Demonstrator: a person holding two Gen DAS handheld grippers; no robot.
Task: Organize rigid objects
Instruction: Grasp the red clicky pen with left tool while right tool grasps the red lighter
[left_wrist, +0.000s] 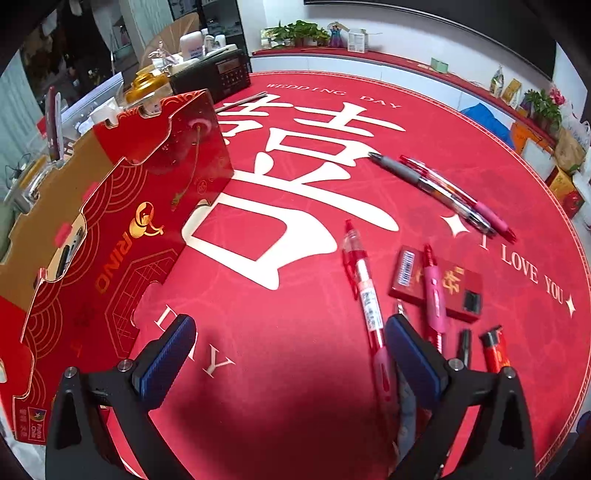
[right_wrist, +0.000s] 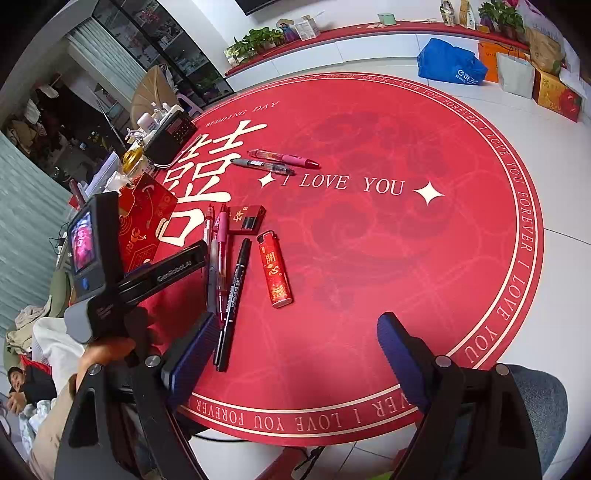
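Note:
My left gripper (left_wrist: 291, 350) hangs open over the red round mat (left_wrist: 280, 302), nothing between its blue pads (left_wrist: 173, 354). A tall red cardboard box (left_wrist: 129, 221) stands just left of it. By its right finger lie a red gel pen (left_wrist: 364, 291), a pink pen (left_wrist: 434, 295) across a small red pack (left_wrist: 458, 288), a black marker (left_wrist: 464, 343) and a red lighter (left_wrist: 493, 350). My right gripper (right_wrist: 295, 350) is open and empty near the mat's front edge. The black marker (right_wrist: 231, 306) lies by its left finger, the red lighter (right_wrist: 275, 271) just beyond. Two more pens (right_wrist: 273, 160) lie farther back.
A black radio (left_wrist: 218, 75), bottles and clutter crowd the table's far left. The left gripper's housing (right_wrist: 92, 251), held by a hand, rises left of the pens. A person sits low at the left (right_wrist: 22, 384). Bags (right_wrist: 450, 66) stand on the floor beyond.

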